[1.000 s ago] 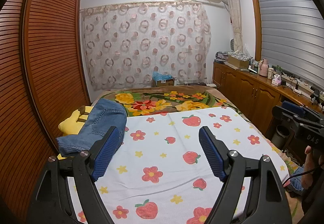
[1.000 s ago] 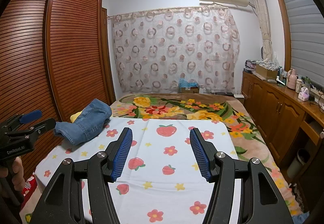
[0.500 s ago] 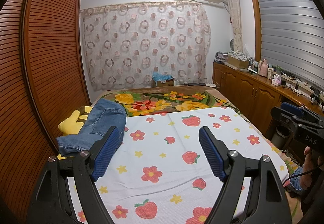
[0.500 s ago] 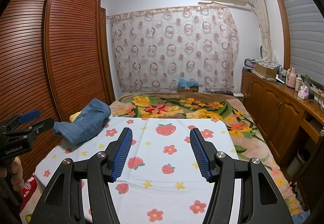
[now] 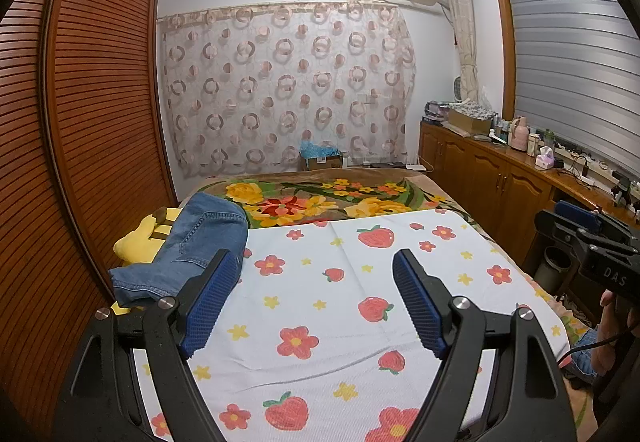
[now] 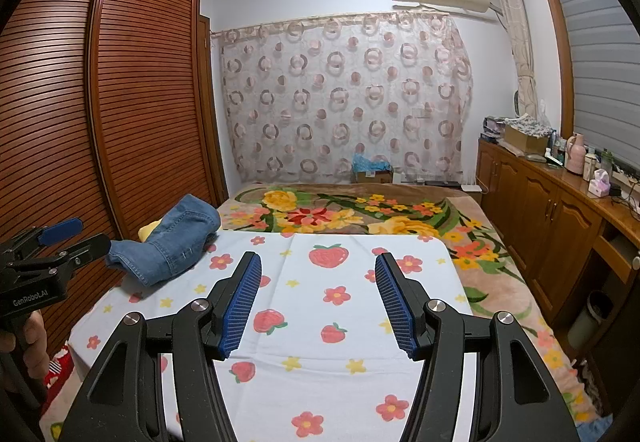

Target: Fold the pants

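Crumpled blue denim pants (image 5: 188, 250) (image 6: 168, 244) lie heaped at the far left edge of the bed, partly on a yellow pillow (image 5: 140, 238). My left gripper (image 5: 314, 262) hovers open over the white strawberry-print sheet (image 5: 340, 318), its left fingertip close in front of the pants, nothing between the blue pads. The right gripper (image 6: 318, 262) is also open and empty above the sheet (image 6: 320, 322), well to the right of the pants. Each gripper shows at the edge of the other's view, held by a hand.
A slatted wooden wardrobe (image 5: 80, 122) runs close along the bed's left side. A floral blanket (image 6: 360, 210) covers the far half of the bed. Wooden cabinets (image 6: 552, 218) with cluttered tops line the right wall. A curtain (image 5: 288, 90) hangs at the back.
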A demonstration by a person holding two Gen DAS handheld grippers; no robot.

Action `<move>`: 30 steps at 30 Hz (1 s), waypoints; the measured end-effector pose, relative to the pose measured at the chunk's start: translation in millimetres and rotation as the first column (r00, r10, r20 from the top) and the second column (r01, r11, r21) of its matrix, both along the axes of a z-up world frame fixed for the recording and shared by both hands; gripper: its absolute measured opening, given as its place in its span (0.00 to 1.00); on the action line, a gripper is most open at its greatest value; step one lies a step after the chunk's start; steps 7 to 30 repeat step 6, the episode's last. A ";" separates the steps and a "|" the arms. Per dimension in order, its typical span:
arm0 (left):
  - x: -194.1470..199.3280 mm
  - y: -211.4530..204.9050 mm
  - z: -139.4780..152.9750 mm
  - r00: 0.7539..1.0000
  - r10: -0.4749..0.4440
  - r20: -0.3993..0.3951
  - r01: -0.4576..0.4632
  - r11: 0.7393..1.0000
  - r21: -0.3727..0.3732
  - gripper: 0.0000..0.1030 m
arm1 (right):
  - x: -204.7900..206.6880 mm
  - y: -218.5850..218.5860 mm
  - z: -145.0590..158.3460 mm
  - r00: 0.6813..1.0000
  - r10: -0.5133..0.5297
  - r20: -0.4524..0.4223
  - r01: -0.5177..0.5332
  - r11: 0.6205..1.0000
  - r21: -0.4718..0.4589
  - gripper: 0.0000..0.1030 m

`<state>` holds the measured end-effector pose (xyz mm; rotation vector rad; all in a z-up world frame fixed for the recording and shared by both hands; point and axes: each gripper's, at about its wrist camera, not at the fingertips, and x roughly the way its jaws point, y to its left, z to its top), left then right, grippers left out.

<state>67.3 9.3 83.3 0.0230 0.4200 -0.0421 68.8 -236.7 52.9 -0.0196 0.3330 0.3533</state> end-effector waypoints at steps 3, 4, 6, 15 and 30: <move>1.0 0.5 -0.4 1.000 0.000 0.000 0.000 1.000 -0.001 0.79 | 0.0 0.2 -0.2 1.000 0.000 0.000 0.000 1.000 0.000 0.60; 0.3 0.5 -0.2 1.000 -0.001 -0.001 0.001 1.000 -0.002 0.79 | 0.6 0.2 0.8 1.000 0.000 -0.001 0.000 1.000 0.001 0.60; 0.0 0.3 -0.1 1.000 0.000 -0.001 0.000 1.000 -0.002 0.79 | 0.1 0.2 -0.2 1.000 0.000 0.000 0.000 1.000 0.000 0.60; 0.0 0.3 -0.1 1.000 0.000 -0.001 0.000 1.000 -0.002 0.79 | 0.1 0.2 -0.2 1.000 0.000 0.000 0.000 1.000 0.000 0.60; 0.0 0.3 -0.1 1.000 0.000 -0.001 0.000 1.000 -0.002 0.79 | 0.1 0.2 -0.2 1.000 0.000 0.000 0.000 1.000 0.000 0.60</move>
